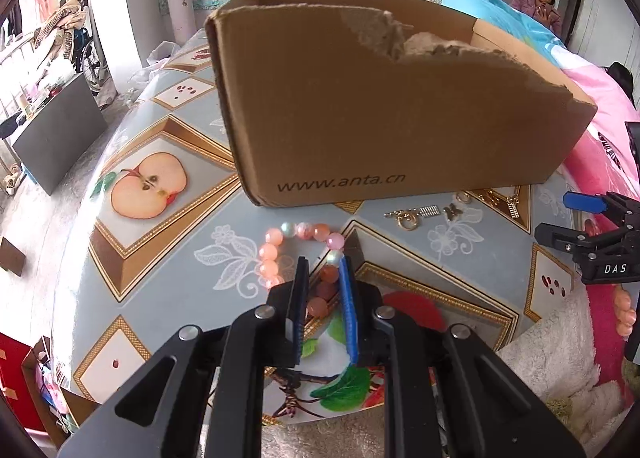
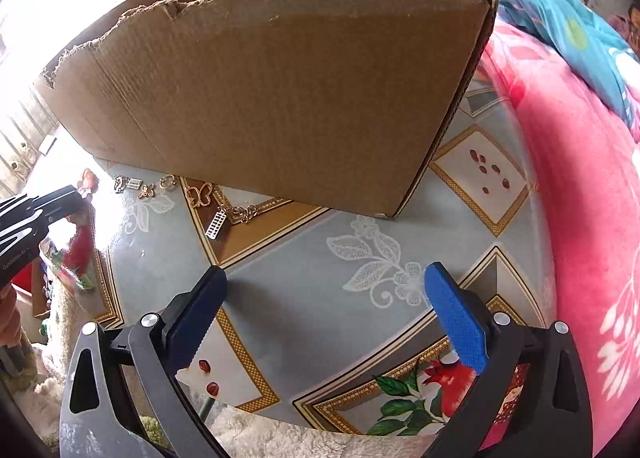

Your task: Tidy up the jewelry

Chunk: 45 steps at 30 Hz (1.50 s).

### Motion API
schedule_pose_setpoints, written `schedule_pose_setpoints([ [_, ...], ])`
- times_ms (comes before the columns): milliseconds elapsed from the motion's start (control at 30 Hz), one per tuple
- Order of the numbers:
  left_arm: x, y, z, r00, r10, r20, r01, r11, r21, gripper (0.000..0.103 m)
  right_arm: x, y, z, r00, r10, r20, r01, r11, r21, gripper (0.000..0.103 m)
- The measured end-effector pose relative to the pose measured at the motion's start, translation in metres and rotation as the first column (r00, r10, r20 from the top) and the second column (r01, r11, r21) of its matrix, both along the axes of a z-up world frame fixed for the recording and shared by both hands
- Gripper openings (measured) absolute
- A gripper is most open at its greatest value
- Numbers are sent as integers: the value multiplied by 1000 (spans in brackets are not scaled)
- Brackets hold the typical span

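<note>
We find the left gripper [image 1: 324,262] lowered to the table [image 1: 168,258], its 2 blue-padded fingers [image 1: 347,298] drawn close together around one side of a bead bracelet [image 1: 280,246]; several beads sit between the pads, though we cannot tell whether the pads actually press on them. The bracelet, of pink, orange and pale pearly beads, lies flat on the patterned tablecloth just in front of a torn cardboard box [image 1: 360,105] printed with "www.anta.cn". To the right of the bracelet, near the foot of the box, we note a gold chain bracelet [image 1: 436,211] with a ring clasp, a butterfly charm and small ladder-like charms, stretched along the cloth; in the right wrist view the same chain [image 2: 192,193] runs beside the box [image 2: 280,89] at left. The right gripper [image 2: 328,298] hangs above a bare part of the table [image 2: 320,258] with its jaws wide apart and nothing between them; it also shows at the right edge of the left wrist view [image 1: 576,217], well apart from both pieces. A pink floral blanket [image 2: 560,177] borders the table on the right.
</note>
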State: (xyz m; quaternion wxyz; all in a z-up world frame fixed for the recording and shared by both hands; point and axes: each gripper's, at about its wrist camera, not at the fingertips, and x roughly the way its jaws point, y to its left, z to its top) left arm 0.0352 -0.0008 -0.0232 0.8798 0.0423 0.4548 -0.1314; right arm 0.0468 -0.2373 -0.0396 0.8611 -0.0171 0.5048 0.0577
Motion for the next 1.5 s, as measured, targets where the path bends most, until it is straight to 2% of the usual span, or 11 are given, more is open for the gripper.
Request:
schedule_pose_setpoints([
  [167,0,4,3,1000,6,19,-6,1000,-23,15,-5,-11,-1,1000,24,18,-25,999,25,95],
  [333,-12,11,13,997,-9,81,12,999,-34,20,-3,-34,10,999,-29,20,25,987,157,93],
  [400,-15,10,16,994,-21,103,25,999,-40,20,-4,-34,20,998,-17,58,5,980,199,80],
  [433,-15,10,18,994,-28,109,33,998,-45,20,-4,-33,25,997,-4,77,-14,974,228,78],
  [533,-16,4,17,993,-56,103,62,996,-56,20,0,-24,35,992,47,120,-84,943,323,63],
  [700,-17,-17,12,990,-97,107,100,995,-27,20,10,-2,38,986,127,108,-162,883,441,34],
  [767,-16,-21,9,989,-103,101,107,994,-30,20,12,10,37,984,141,107,-175,860,479,26],
  [900,-11,-28,7,989,-113,99,116,993,-28,20,15,14,42,982,133,133,-182,843,507,16],
  [1100,-4,-37,4,986,-137,89,139,990,-12,20,4,18,36,983,115,140,-175,802,571,11],
  [1500,7,-60,-5,980,-183,84,179,982,52,20,4,21,32,982,110,156,-179,808,561,12],
])
